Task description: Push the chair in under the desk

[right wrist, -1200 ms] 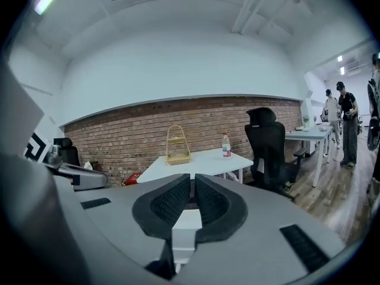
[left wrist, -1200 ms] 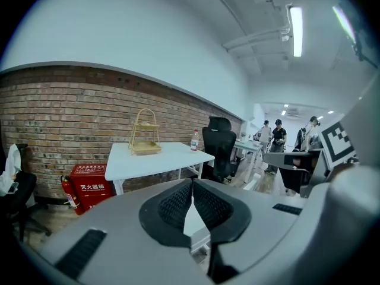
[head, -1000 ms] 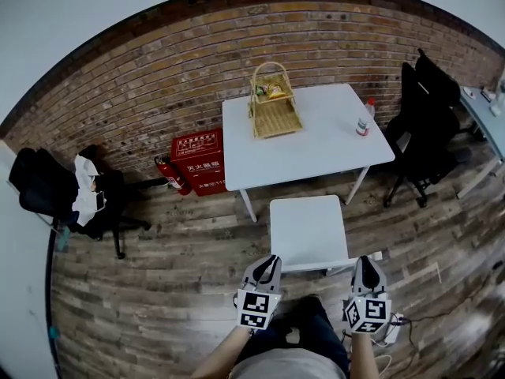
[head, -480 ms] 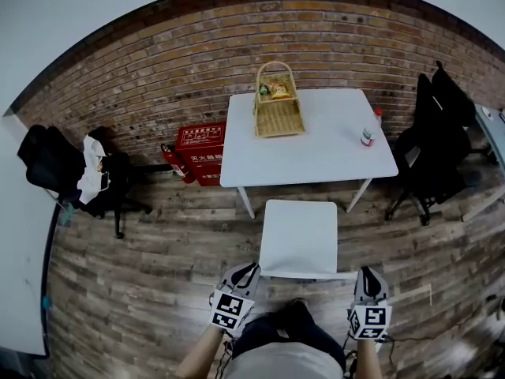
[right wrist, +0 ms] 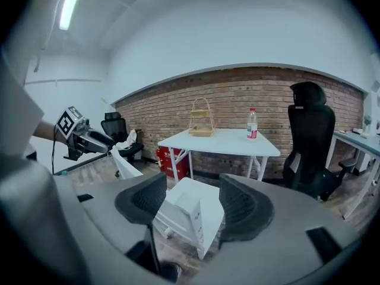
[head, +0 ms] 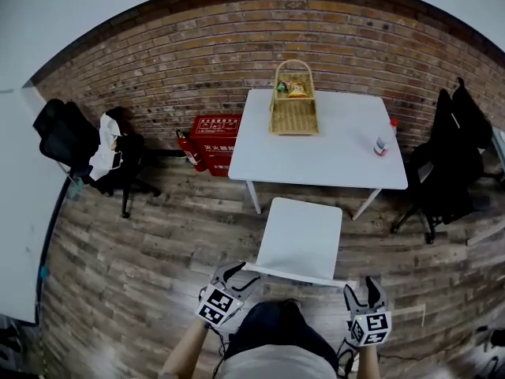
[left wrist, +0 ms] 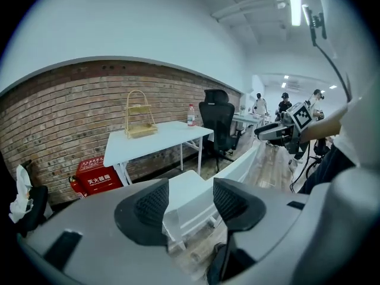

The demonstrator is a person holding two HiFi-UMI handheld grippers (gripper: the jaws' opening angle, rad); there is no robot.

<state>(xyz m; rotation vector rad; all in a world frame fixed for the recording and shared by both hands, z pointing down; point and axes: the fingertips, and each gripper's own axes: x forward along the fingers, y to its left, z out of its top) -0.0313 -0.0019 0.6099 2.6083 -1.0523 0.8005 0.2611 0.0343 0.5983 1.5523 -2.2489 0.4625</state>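
Left of the chair (head: 301, 239), the left claw (head: 239, 275) is released. Its ribbed pads (left wrist: 153, 203) are spread, with the left end of the backrest (head: 293, 275) lined up in the gap between them and gripped by neither; whether a pad brushes it I cannot tell. The chair stands straight ahead of the person, seat turned away from them. The backrest's long axis runs crosswise from one claw to the other, its left end seemingly a touch farther forward than its right, so the chair looks slightly skewed. Beyond the chair is the white tabletop (head: 339, 160). The seat's far edge lies about level with the tabletop's near edge, and by my judgement little or none of the seat is under it yet. Right of the chair, the right claw (head: 362, 289) is likewise released, pads (right wrist: 148, 199) apart, with the backrest's right end showing between them. In the head view it hangs just beside that end, a little outboard. Both claws are behind the chair, the left seeming closer to its corner. The push should therefore go straight forward from both ends, perhaps with a little more from the right to square the chair up
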